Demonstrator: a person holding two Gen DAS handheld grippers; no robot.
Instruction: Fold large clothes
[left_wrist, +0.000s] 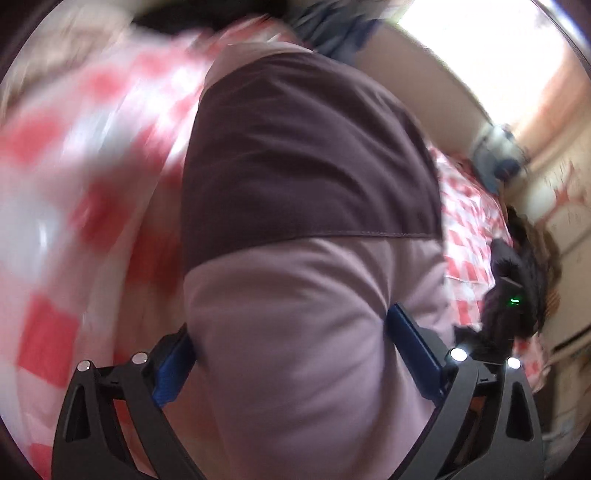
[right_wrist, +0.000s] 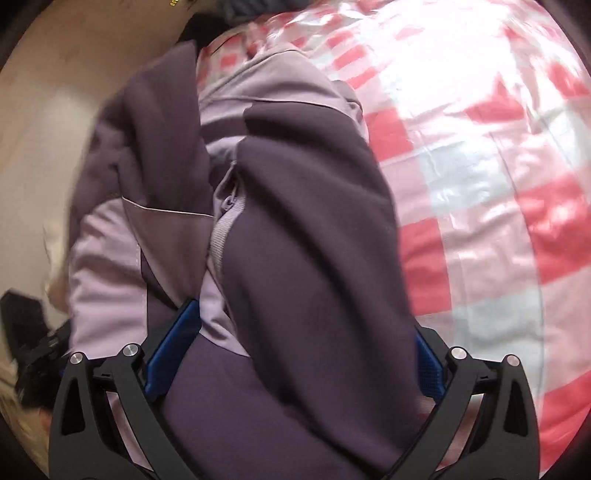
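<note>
A purple jacket with dark plum and pale lilac panels lies on a bed with a red and white checked cover (right_wrist: 480, 177). In the left wrist view the jacket (left_wrist: 303, 177) fills the middle, and my left gripper (left_wrist: 291, 332) has its blue pads wide apart with lilac cloth bulging between them. In the right wrist view the jacket (right_wrist: 295, 229) shows its zip and bunched folds, and my right gripper (right_wrist: 303, 332) also has its pads wide apart around a thick bunch of the dark cloth.
The checked cover (left_wrist: 85, 206) is blurred at the left. The other gripper's black body with a green light (left_wrist: 513, 295) shows at the right. A beige wall (right_wrist: 40, 122) is at the left; dark objects (right_wrist: 26, 332) lie low left.
</note>
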